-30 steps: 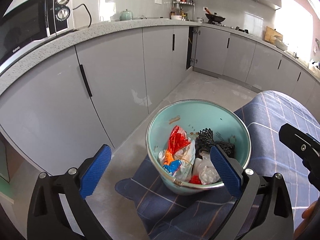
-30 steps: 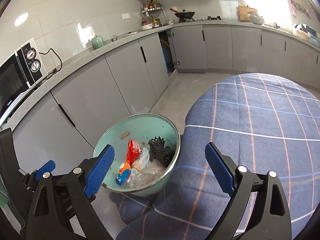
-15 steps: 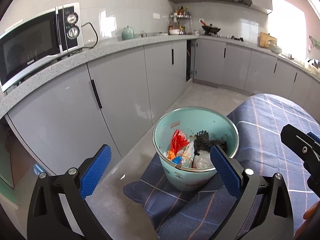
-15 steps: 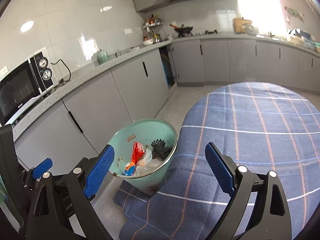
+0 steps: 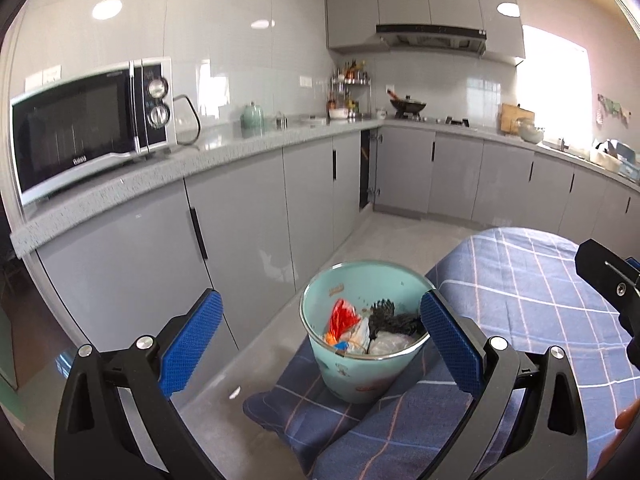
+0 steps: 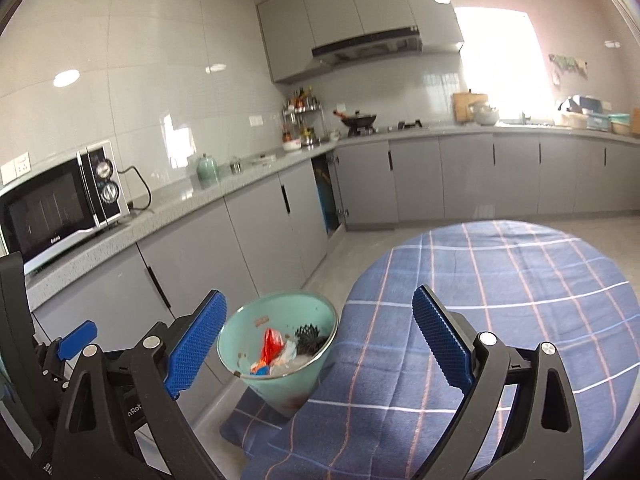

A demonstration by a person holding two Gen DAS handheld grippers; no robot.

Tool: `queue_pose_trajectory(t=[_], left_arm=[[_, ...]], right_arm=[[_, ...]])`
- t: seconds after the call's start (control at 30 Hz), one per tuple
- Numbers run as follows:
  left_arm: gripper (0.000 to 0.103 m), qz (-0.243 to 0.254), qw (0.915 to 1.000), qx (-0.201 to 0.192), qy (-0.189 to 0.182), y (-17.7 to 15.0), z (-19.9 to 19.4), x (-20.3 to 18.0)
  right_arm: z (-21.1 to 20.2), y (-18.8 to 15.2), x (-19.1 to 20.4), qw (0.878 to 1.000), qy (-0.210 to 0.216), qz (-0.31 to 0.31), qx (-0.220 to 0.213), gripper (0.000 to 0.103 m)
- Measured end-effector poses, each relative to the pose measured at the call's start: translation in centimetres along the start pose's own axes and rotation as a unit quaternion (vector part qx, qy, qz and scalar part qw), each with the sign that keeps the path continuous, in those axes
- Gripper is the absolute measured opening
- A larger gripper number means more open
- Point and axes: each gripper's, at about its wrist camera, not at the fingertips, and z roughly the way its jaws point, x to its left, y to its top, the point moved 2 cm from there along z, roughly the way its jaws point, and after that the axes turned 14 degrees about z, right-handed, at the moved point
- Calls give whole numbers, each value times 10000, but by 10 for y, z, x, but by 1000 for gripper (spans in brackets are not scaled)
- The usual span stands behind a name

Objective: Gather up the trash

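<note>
Mint-green round trash bin [image 5: 362,376] full of wrappers sits beside the blue checked tablecloth [image 6: 500,320]. The left gripper [image 5: 320,344] and right gripper [image 6: 320,344] both gape wide, holding nothing.

A home kitchen: microwave [image 5: 92,128], grey cabinets [image 5: 256,228], probably a wok [image 6: 359,119] on the hob.

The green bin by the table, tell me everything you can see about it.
The bin is a pale green, tapered bucket with a shiny metal-looking rim and small printed pictures on its side. It stands upright on the floor against the hanging tablecloth. It is open, with no lid, and holds a red wrapper, a black mesh piece and clear plastic. Neither tool touches it.
</note>
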Motion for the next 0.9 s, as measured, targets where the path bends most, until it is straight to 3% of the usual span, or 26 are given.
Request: queue_pose_trajectory(t=[0.33,0.9], left_arm=[[98,17,9995,-320,20,12,-30,1],[98,-15,9990,-424,141,12,-44,9]], right_arm=[[-28,11,4,9993,109,44,-356,94],[-41,10,10,9989,116,50,-442,95]])
